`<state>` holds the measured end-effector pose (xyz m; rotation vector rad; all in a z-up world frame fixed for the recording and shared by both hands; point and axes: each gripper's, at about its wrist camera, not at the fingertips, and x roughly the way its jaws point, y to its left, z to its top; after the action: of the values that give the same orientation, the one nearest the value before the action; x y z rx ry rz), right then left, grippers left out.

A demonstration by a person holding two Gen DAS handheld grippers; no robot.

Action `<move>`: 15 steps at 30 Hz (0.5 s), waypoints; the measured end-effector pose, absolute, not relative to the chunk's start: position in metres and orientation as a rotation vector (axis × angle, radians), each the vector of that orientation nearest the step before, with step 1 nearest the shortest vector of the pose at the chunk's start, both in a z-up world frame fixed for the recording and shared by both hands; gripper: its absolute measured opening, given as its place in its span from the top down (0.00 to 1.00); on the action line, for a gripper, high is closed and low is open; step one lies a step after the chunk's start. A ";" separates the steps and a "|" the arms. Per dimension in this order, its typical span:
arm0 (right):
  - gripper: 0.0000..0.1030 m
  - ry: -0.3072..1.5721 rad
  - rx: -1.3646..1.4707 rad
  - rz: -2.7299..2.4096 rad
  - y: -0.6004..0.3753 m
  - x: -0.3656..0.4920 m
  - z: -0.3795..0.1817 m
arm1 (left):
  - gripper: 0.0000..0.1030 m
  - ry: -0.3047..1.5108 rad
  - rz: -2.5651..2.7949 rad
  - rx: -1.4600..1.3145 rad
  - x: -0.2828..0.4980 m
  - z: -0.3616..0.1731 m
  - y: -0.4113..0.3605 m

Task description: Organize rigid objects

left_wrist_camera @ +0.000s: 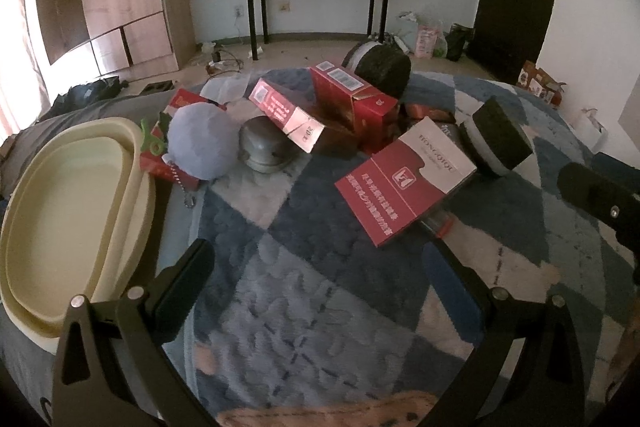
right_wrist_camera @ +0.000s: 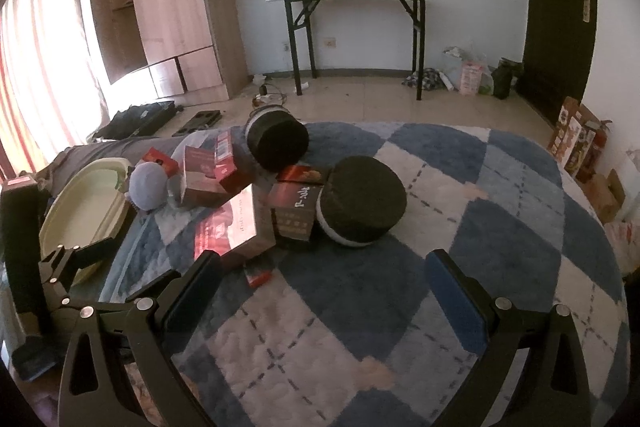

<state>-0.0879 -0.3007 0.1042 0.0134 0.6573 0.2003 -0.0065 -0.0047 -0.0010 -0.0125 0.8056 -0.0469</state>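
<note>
We have barely begun: both our left gripper (left_wrist_camera: pixel 320 267) and right gripper (right_wrist_camera: pixel 324 279) hang spread and empty, the tray (left_wrist_camera: pixel 24 195) is bare, and the boxes (left_wrist_camera: pixel 404 183) lie scattered on the rug (left_wrist_camera: pixel 320 307).

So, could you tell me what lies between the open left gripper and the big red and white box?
Only bare checked blanket, in the left wrist view, between left gripper and box.

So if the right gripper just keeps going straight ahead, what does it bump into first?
Probably the nearer round black-topped container. The right gripper is open and empty, with only checked blanket between it and that container. Depth is hard to judge in a fisheye view, so it might also clip the dark box beside it.
</note>
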 end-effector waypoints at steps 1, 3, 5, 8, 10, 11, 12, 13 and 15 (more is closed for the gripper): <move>0.00 0.656 0.015 0.200 -0.301 -0.088 0.105 | 0.00 0.802 -0.048 -0.011 -0.007 -0.001 -0.005; 0.00 0.650 0.020 0.200 -0.302 -0.089 0.106 | 0.00 0.797 -0.052 -0.013 -0.006 -0.001 -0.007; 0.00 0.648 0.025 0.200 -0.302 -0.090 0.106 | 0.00 0.796 -0.055 -0.017 -0.006 -0.001 -0.008; 0.00 0.653 0.022 0.205 -0.302 -0.090 0.104 | 0.00 0.802 -0.062 -0.008 -0.005 -0.003 -0.012; 0.00 0.654 0.025 0.204 -0.304 -0.089 0.105 | 0.00 0.808 -0.073 -0.009 -0.005 -0.004 -0.014; 0.00 0.654 0.029 0.203 -0.305 -0.089 0.105 | 0.00 0.810 -0.083 -0.017 -0.005 -0.003 -0.014; 0.00 0.654 0.033 0.204 -0.305 -0.089 0.105 | 0.00 0.812 -0.097 -0.031 -0.005 -0.002 -0.016; 0.00 0.652 0.037 0.206 -0.306 -0.089 0.105 | 0.00 0.811 -0.106 -0.040 -0.006 0.000 -0.016; 0.00 0.651 0.038 0.202 -0.308 -0.088 0.105 | 0.00 0.799 -0.120 -0.044 -0.008 0.003 -0.018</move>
<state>-0.0884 -0.3083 0.1046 0.0378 0.6513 0.2023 -0.0079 -0.0176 0.0033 -0.0438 0.7989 -0.1198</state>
